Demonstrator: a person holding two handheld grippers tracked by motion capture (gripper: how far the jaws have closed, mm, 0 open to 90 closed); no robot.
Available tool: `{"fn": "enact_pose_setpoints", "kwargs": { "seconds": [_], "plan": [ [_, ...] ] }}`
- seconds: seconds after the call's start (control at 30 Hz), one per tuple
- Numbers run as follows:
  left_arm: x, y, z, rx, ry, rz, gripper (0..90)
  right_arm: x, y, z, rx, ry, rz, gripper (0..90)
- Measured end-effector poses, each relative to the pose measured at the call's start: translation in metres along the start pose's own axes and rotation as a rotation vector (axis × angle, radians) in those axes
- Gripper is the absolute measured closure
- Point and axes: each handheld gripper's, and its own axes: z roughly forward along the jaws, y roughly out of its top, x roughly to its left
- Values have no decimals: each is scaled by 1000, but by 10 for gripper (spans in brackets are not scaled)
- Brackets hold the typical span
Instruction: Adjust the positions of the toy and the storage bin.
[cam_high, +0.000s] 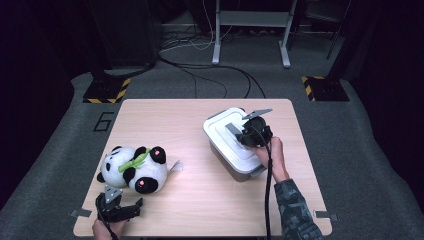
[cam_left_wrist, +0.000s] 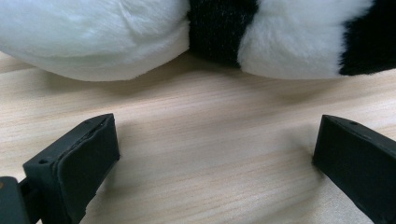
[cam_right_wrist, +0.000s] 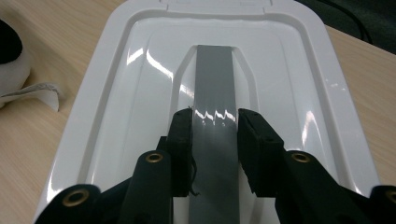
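Right gripper view looks along the right tongs (cam_right_wrist: 215, 135), whose jaws are clamped on the grey handle (cam_right_wrist: 214, 79) that runs lengthwise down the middle of the white lid (cam_right_wrist: 140, 98). The handle's long axis lies straight ahead of the jaws. The box (cam_high: 235, 145) sits on the right half of the desk (cam_high: 200, 200). The left tongs (cam_high: 119, 209) rest near the front edge, jaws apart, just short of the toy panda (cam_high: 134, 169).
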Motion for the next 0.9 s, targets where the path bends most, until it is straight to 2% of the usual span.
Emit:
{"fn": "enact_pose_setpoints", "kwargs": {
  "seconds": [0.13,0.23,0.3,0.33,0.4,0.5,0.9],
  "plan": [
    [0,0,0,-3,3,-1,0,-1,1,0,12,2,-13,655],
    [0,0,0,-4,3,-1,0,-2,5,6,16,18,-9,584],
    [0,0,0,1,0,0,0,-1,7,9,10,20,-15,608],
    [0,0,0,1,0,-1,0,1,8,10,10,11,-10,658],
    [0,0,0,1,0,0,0,1,7,10,4,-2,-7,662],
    [0,0,0,1,-1,0,0,0,5,9,-10,13,8,665],
    [0,0,0,1,0,0,0,7,-1,6,-26,75,-3,666]
  ]
}}
